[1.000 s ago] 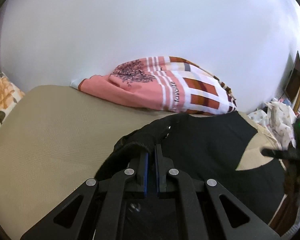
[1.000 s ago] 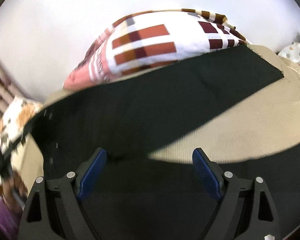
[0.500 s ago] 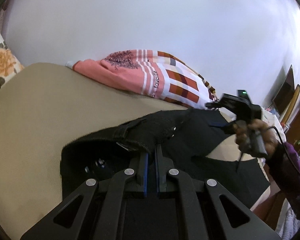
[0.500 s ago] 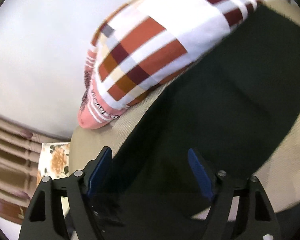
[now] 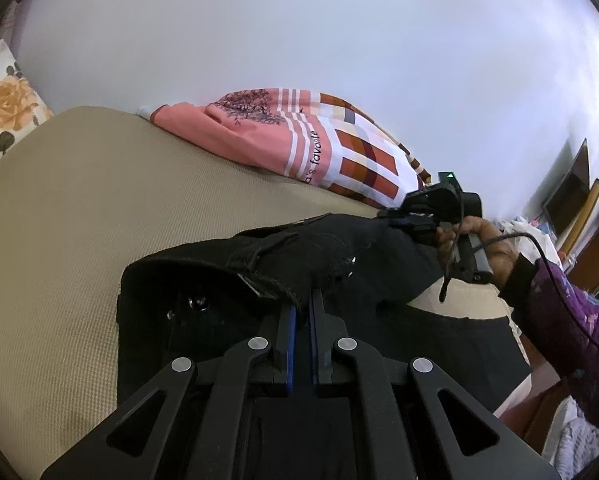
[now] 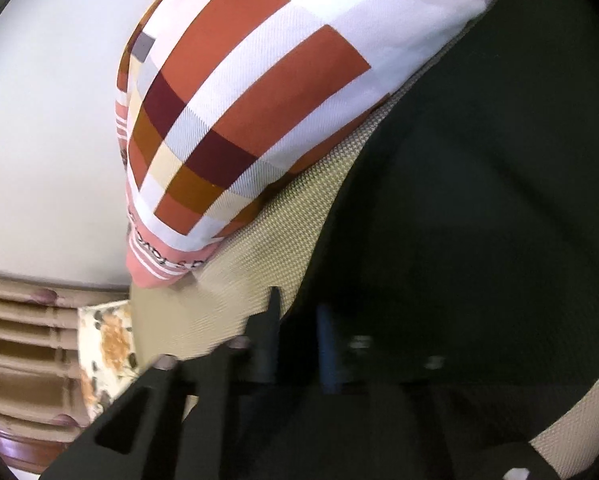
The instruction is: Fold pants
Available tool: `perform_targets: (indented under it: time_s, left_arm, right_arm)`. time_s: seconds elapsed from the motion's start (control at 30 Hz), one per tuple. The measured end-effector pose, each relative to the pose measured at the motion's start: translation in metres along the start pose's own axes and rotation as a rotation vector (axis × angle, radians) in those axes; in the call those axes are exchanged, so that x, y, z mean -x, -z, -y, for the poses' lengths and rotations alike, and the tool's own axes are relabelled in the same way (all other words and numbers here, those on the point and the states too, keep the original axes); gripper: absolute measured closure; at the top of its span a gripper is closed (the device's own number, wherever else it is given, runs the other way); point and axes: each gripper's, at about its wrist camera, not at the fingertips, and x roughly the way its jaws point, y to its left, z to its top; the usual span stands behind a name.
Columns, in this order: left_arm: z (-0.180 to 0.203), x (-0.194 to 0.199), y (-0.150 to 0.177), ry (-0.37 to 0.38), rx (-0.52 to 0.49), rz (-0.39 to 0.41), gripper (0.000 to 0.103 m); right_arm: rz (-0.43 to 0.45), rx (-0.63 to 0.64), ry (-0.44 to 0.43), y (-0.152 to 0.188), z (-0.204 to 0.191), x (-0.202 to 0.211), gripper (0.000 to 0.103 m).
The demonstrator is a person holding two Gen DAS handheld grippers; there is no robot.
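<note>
Black pants point(image 5: 339, 264) lie on a beige bed point(image 5: 79, 220). My left gripper point(image 5: 302, 312) is shut on the pants' waistband edge, which bunches up just ahead of the fingers. In the left wrist view my right gripper point(image 5: 411, 220) is held in a hand at the pants' far edge. In the right wrist view the right gripper point(image 6: 299, 320) is blurred with its fingers close together at the edge of the black pants point(image 6: 479, 200).
A pink and checked pillow point(image 5: 319, 148) lies along the white wall behind the pants; it also shows in the right wrist view point(image 6: 259, 92). A floral cushion point(image 5: 3, 108) sits at the far left. Furniture and clothes point(image 5: 571, 216) stand at the right.
The right gripper moved from the near pant leg to the far edge by the pillow and its wide-open fingers closed. The left gripper stayed shut on the waistband and shifted slightly.
</note>
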Motion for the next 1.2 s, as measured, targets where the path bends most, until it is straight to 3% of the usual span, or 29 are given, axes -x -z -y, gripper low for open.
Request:
perform_targets:
  time_s: [0.23,0.57,0.8,1.2]
  left_arm:
    - [-0.01,0.012,0.005,-0.022,0.021,-0.004,0.097]
    - [-0.015,0.039,0.023,-0.057,0.03,-0.012,0.097]
    - [-0.015,0.057,0.038,-0.084,0.034,-0.02,0.097]
    - [-0.022,0.081,0.078,-0.129,0.049,-0.074,0.096]
  right_arm:
    - [0.085,0.069,-0.009,0.042,0.013,0.051,0.097]
    - [0.169,0.147,0.007,0.148,0.047,0.13,0.098]
    - [0.143,0.153,-0.006,0.223,0.067,0.158,0.099]
    - [0.058,0.108,0.001,0.298,0.094,0.161,0.099]
